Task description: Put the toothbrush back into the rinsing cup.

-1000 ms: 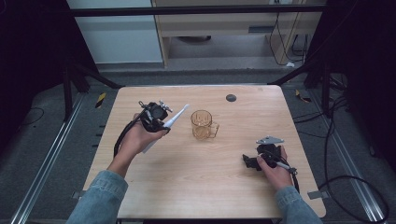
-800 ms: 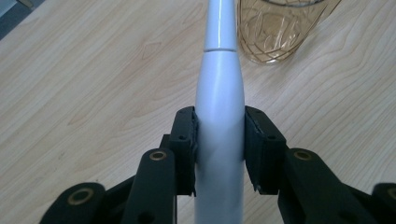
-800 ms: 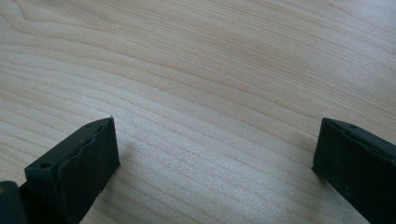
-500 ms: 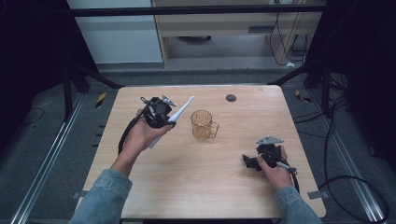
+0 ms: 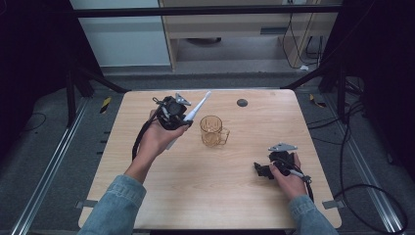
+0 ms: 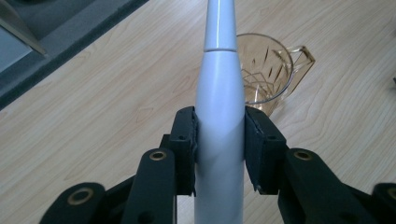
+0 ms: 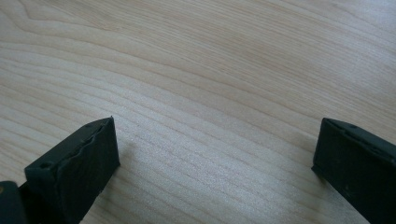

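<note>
Right gripper (image 5: 261, 170) low over the table (image 5: 210, 196) near its near right corner, jaws spread wide, bare wood between them. Left gripper (image 5: 178, 113) raised above the left half of the table, closer to the far edge, pads clamped on the body of a white toothbrush-like handle (image 6: 219, 116); its slim end slants up toward the far edge. Amber glass mug (image 5: 212, 131) upright near the table's middle, just right of the left gripper. Small dark disc (image 5: 242, 103) by the far edge.

Pale wooden table (image 5: 195, 196), amber glass mug (image 5: 213, 131), small dark disc, perhaps a cap (image 5: 242, 103)
</note>
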`<state>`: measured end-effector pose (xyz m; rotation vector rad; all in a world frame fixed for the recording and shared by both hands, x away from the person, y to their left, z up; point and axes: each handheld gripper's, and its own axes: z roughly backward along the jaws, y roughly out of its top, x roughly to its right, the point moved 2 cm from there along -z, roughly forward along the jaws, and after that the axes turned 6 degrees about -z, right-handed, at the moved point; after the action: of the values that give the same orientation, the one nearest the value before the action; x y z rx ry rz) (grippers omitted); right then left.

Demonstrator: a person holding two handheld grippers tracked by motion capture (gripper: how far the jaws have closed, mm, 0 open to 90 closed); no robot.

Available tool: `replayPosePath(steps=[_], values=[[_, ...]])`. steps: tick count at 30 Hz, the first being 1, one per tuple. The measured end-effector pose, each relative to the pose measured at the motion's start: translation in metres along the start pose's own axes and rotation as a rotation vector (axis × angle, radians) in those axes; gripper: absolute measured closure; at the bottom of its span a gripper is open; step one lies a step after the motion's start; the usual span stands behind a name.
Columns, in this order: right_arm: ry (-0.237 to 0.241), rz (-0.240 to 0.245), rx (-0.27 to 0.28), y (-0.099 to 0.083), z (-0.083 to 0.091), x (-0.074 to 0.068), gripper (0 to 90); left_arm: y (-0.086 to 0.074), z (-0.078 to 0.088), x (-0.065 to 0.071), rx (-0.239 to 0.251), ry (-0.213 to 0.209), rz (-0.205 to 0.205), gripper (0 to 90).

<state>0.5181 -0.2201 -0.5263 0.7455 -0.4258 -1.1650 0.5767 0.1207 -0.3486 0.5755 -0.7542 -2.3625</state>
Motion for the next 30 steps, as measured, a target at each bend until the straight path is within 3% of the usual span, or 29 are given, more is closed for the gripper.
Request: replayPosePath(steps=[11,16,23,30], values=[[0.0,0.003,0.001,0.0,0.0,0.0,0.3,0.027,-0.013,0.01,0.013,0.01,-0.024,66.5],[0.001,0.005,-0.001,0.0,0.0,0.0,0.4,0.039,-0.012,0.014,0.046,0.01,-0.021,66.5],[0.001,0.005,-0.002,0.0,0.0,0.0,0.3,0.051,-0.019,0.019,0.074,0.001,-0.024,66.5],[0.002,0.004,0.0,0.0,0.0,0.0,0.3,0.054,-0.024,0.017,0.069,0.0,-0.041,66.5]])
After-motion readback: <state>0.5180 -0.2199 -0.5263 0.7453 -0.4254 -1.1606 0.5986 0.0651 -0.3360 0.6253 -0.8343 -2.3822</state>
